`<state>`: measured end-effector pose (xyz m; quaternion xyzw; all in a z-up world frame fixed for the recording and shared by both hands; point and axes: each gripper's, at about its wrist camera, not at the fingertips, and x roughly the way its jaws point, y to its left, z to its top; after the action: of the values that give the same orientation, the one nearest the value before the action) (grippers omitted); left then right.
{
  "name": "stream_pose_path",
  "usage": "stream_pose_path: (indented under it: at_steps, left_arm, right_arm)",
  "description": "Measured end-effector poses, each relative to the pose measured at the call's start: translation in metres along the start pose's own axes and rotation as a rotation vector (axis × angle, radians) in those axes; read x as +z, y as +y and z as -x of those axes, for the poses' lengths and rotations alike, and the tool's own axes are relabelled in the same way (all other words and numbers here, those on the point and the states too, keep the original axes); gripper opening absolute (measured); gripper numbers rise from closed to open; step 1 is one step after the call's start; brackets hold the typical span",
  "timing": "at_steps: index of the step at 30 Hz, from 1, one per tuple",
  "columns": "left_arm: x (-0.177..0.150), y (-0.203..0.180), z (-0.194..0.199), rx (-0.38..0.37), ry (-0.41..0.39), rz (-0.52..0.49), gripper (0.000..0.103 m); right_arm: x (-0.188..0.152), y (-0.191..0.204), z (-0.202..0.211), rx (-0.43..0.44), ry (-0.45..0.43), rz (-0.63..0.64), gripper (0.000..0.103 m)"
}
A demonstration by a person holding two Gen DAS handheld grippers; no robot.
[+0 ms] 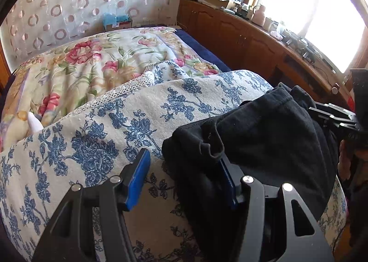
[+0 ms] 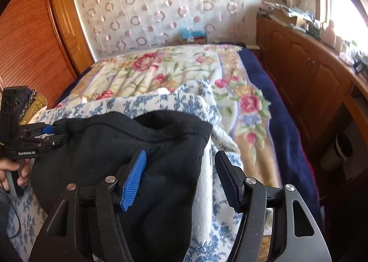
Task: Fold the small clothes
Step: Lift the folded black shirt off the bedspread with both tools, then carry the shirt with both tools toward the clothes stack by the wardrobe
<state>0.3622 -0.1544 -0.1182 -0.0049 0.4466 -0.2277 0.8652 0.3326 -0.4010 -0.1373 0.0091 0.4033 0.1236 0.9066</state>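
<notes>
A black garment [image 1: 264, 144] lies bunched on a blue-and-white floral cloth [image 1: 92, 147] over the bed. My left gripper [image 1: 184, 170] is open; its right finger sits under a fold of the garment's left edge, the left finger over bare cloth. In the right wrist view the garment [image 2: 128, 147] lies left of centre, and my right gripper [image 2: 181, 170] is open, its jaws wide apart around the garment's right edge. The left gripper [image 2: 49, 132] shows at that view's left, its tips at the garment's far left corner.
A floral quilt [image 2: 174, 66] and a dark blue blanket [image 2: 264, 91] cover the bed beyond the cloth. A wooden cabinet [image 2: 310, 73] with clutter on top runs along the right under a bright window. A wooden wardrobe [image 2: 30, 43] stands left.
</notes>
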Motion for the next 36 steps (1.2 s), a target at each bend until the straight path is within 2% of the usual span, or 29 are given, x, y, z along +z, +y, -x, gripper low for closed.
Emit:
stream_pose_path:
  at_steps: [1, 2, 4, 6, 9, 10, 13, 14, 15, 17, 20, 23, 27, 31, 36]
  left_arm:
    - [0.000, 0.000, 0.000, -0.010, -0.004, 0.002, 0.054]
    - [0.000, 0.000, 0.000, -0.032, -0.006, 0.005, 0.047]
    - [0.000, 0.000, 0.000, -0.048, -0.006, 0.006, 0.040]
    - [0.000, -0.001, 0.000, -0.065, -0.006, 0.003, 0.026]
    - [0.001, -0.001, 0.004, -0.094, -0.012, 0.006, 0.014]
    - [0.001, -0.002, 0.005, -0.097, -0.014, 0.007, 0.013]
    - [0.001, -0.007, 0.011, -0.110, -0.028, -0.007, 0.009]
    - [0.001, -0.010, 0.015, -0.123, -0.037, -0.011, 0.008]
    - [0.002, -0.011, 0.020, -0.131, -0.050, -0.010, 0.008]
    - [0.003, -0.016, 0.035, -0.147, -0.082, -0.011, 0.007]
    - [0.001, -0.023, 0.069, -0.140, -0.151, -0.026, 0.007]
    - [-0.005, -0.024, 0.104, -0.152, -0.211, -0.021, 0.007]
    - [-0.014, -0.010, 0.147, -0.130, -0.281, -0.004, 0.006]
    - [-0.029, 0.015, 0.197, -0.077, -0.346, 0.023, 0.006]
    - [-0.059, 0.051, 0.265, 0.037, -0.431, 0.054, 0.006]
  right_arm:
    - [-0.002, -0.002, -0.004, 0.009, 0.016, -0.012, 0.064]
    - [-0.004, -0.004, -0.005, 0.023, 0.025, -0.023, 0.064]
    - [-0.006, -0.007, -0.009, 0.057, 0.029, -0.040, 0.064]
    - [-0.008, -0.011, -0.013, 0.090, 0.039, -0.061, 0.064]
    - [-0.010, -0.012, -0.013, 0.120, 0.045, -0.076, 0.062]
    - [-0.010, -0.010, -0.013, 0.135, 0.048, -0.068, 0.059]
    - [-0.010, -0.004, -0.014, 0.184, 0.052, -0.044, 0.042]
    - [-0.010, -0.001, -0.013, 0.202, 0.053, -0.034, 0.029]
    - [-0.010, 0.003, -0.013, 0.205, 0.057, -0.018, 0.024]
    - [-0.010, 0.013, -0.009, 0.197, 0.048, 0.022, 0.018]
    - [-0.006, 0.022, 0.009, 0.185, -0.004, 0.034, 0.016]
    - [0.001, 0.037, 0.036, 0.220, -0.075, 0.058, 0.015]
    - [0.012, 0.069, 0.060, 0.231, -0.147, 0.110, 0.014]
    - [0.030, 0.116, 0.073, 0.290, -0.205, 0.171, 0.014]
    - [0.054, 0.187, 0.071, 0.379, -0.248, 0.265, 0.014]
